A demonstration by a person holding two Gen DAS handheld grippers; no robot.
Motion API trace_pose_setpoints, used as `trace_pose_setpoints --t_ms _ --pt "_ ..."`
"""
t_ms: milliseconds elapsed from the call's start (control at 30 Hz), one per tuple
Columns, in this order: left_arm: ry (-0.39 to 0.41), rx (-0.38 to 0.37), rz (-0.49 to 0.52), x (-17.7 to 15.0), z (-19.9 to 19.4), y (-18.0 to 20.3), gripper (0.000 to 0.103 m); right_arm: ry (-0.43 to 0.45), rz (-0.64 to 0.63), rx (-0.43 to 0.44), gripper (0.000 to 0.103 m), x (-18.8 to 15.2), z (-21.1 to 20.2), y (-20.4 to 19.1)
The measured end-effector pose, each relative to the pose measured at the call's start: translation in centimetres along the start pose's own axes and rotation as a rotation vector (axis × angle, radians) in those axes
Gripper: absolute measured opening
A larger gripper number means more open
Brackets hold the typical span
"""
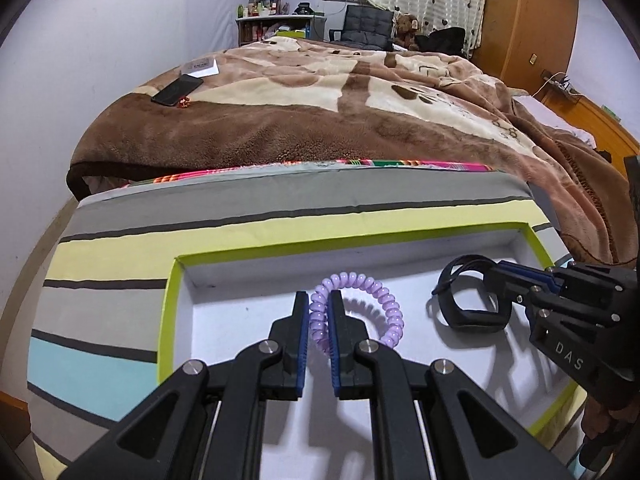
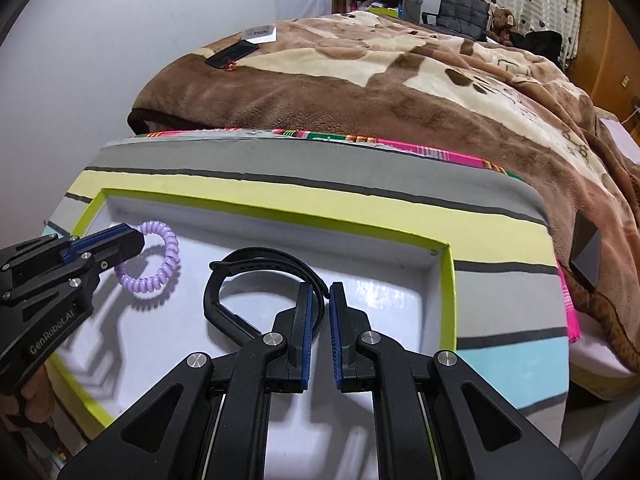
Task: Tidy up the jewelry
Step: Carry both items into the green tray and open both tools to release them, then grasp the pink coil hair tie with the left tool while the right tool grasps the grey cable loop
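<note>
Jewelry here is two pieces, both hanging over the white floor of a shallow box with a lime-green rim, which is sitting on a striped cushion at the edge of the bed.

On the left, the left gripper is clenching its jaws on the lilac spiral bracelet, pinching one side of the coil while the rest of the loop is sticking out to the right. I am judging this piece to be light, springy plastic: it is likely stretching and bouncing rather than holding shape, and its glossy coils could be sliding between the ribbed blue pads, so gripping across several turns, as now, looks sound. Printed on that gripper's body, seen from the right wrist view, is "GenRobot.AI".

To the right, the right gripper is grasping the black wristband by its strap, the jaws closing on the thin band near its doubled end. This one is looking like soft rubbery material, light, floppy and grippy, with a stiffer face section that is hanging lower; taking it by the strap is leaving that heavier part dangling. That gripper is showing the letters "DAS".

Further back, a card on the blanket is carrying print too small to read.
</note>
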State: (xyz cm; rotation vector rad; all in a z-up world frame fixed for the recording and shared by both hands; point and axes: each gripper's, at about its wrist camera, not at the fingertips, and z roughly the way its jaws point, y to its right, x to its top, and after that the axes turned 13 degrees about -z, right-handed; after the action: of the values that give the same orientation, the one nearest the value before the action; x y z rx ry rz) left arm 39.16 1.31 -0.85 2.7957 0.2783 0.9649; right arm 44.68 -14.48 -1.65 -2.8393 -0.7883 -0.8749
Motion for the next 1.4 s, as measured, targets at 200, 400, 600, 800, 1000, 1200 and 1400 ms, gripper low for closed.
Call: trace_pose_setpoints --t_ms 200,400,600,800,1000,1200,1400 --pt "-0.009 -0.003 0.006 0.3 0.8 0.2 0.011 0.007 0.01 0.02 0.01 0.6 0.3 0.1" --pt "0.022 -0.017 0.003 0.1 -0.4 0.0 0.026 0.039 0.038 0.037 0.019 0.2 -0.7 0.4" --pt "0.089 -0.036 0.021 -1.1 -4.1 0.3 0.026 0.141 0.048 0.041 0.02 -1.4 -5.0 -0.2" --pt "0.175 -0.062 0.035 -4.1 -9.7 0.3 0.026 0.232 0.025 0.042 0.02 -4.8 -10.0 -1.9" --pt "0.226 -0.076 0.043 -8.2 -14.3 -0.1 0.026 0.297 0.044 0.061 0.02 -9.2 -14.0 -3.5" --pt "0.256 -0.096 0.033 -12.1 -17.5 -0.8 0.026 0.339 0.082 0.068 0.02 -13.7 -17.2 -4.8" --pt "0.271 -0.102 0.016 -15.3 -19.4 -1.7 0.026 0.356 0.064 0.063 0.02 -17.1 -19.2 -6.1"
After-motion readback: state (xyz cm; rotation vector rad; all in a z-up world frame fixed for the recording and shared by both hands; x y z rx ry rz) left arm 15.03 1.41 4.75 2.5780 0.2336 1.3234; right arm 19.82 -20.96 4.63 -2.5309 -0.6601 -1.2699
